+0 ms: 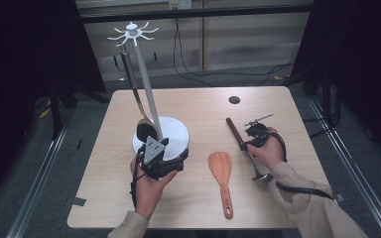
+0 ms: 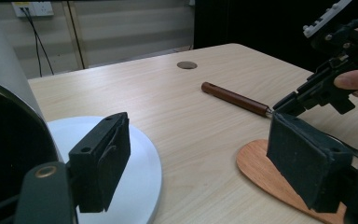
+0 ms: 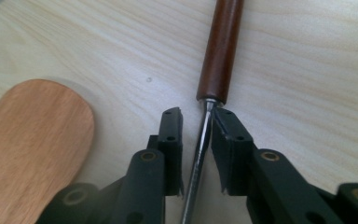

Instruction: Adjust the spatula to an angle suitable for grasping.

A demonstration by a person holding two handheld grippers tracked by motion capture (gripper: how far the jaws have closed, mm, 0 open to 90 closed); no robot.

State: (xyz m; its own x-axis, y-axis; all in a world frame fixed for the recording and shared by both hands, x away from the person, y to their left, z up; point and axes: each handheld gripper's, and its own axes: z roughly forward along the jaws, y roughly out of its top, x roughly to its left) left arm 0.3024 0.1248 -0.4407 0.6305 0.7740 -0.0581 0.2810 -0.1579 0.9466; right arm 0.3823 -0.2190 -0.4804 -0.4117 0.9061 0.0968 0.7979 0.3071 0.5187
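- Nearest the camera lies the wooden spatula [image 1: 221, 174] on the desk [image 1: 278, 106], handle toward the person, untouched, between the two hands.
- Right of the spatula, the right claw [image 1: 248, 145] straddles the thin metal shank of a ladle [image 3: 220, 51], just below its brown handle. From the right gripper view, the jaws stand narrowly apart with the shank between them; a sliver of gap shows on each side, so I judge it not yet clenched on the ladle.
- That ladle lies flat on the desk beside the spatula, bowl toward the person, brown handle pointing away.
- Left of the spatula, the left claw [image 1: 164, 166] is spread wide around the edge of the white round base [image 1: 176, 134] of a hanging rack; whether its pads press on the base I cannot tell.
- Beyond the spatula, the rack's pole [image 1: 146, 84] rises to a ring of hooks [image 1: 132, 32], where one dark spoon [image 1: 135, 101] already hangs.
- Step in hand, as I read it: gripping the ladle to hang it. Next comes a firm squeeze on the shank, then a lift up to a free hook while the left hand steadies the base.
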